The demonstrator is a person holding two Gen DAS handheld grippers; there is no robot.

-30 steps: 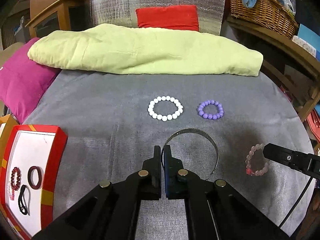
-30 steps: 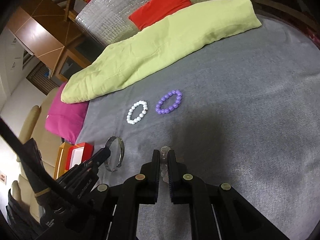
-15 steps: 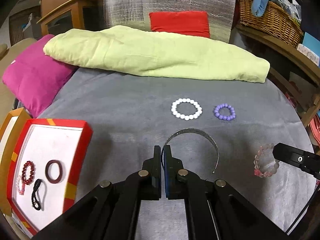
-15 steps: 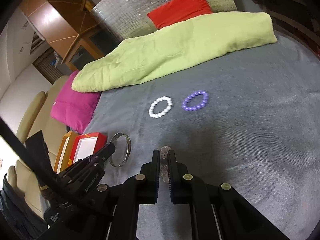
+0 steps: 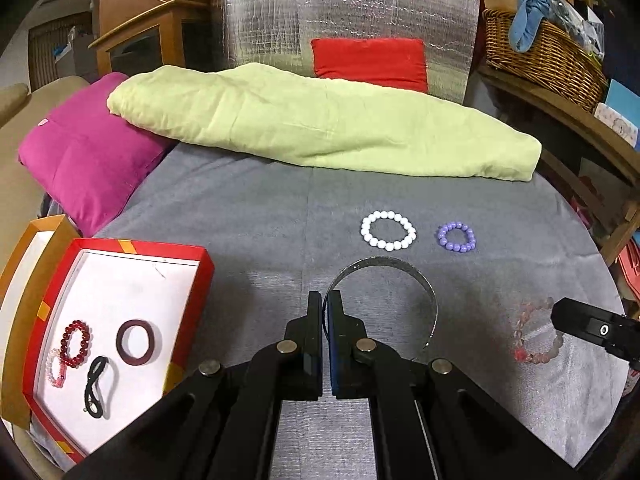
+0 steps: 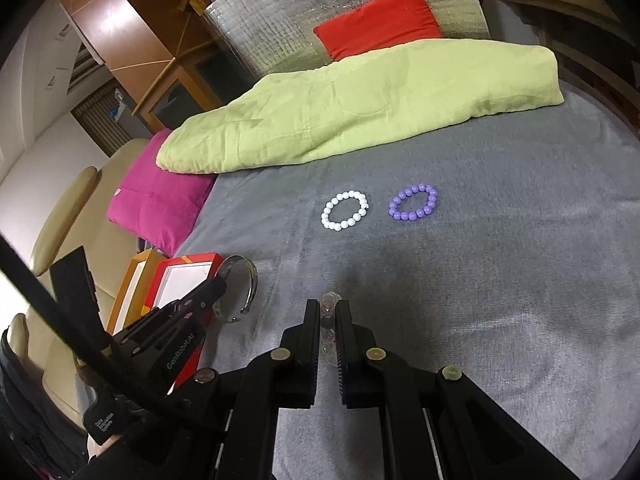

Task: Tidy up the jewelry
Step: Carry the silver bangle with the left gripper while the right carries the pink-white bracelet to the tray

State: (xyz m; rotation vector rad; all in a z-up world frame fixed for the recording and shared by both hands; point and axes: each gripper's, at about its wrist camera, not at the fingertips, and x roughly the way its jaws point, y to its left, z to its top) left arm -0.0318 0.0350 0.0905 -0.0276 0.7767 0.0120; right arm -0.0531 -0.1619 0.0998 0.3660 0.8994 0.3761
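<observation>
My left gripper [image 5: 325, 300] is pinched on one end of the silver cuff bangle [image 5: 404, 268], and my right gripper [image 6: 328, 312] is clamped on the pale pink bead bracelet [image 5: 536, 332], both held over the grey blanket [image 5: 260, 216]. Beyond the bangle lie the white bead bracelet [image 5: 388, 230] and, to its right, the purple bead bracelet [image 5: 457, 237]. Left of the bangle is the red tray [image 5: 200, 276], holding a dark red ring [image 5: 137, 342], a red bead bracelet [image 5: 76, 342] and a black band [image 5: 96, 386].

Grey bedspread [image 5: 248, 216], green quilt [image 5: 320, 128], magenta pillow [image 5: 88, 160], wicker basket [image 5: 548, 52].
</observation>
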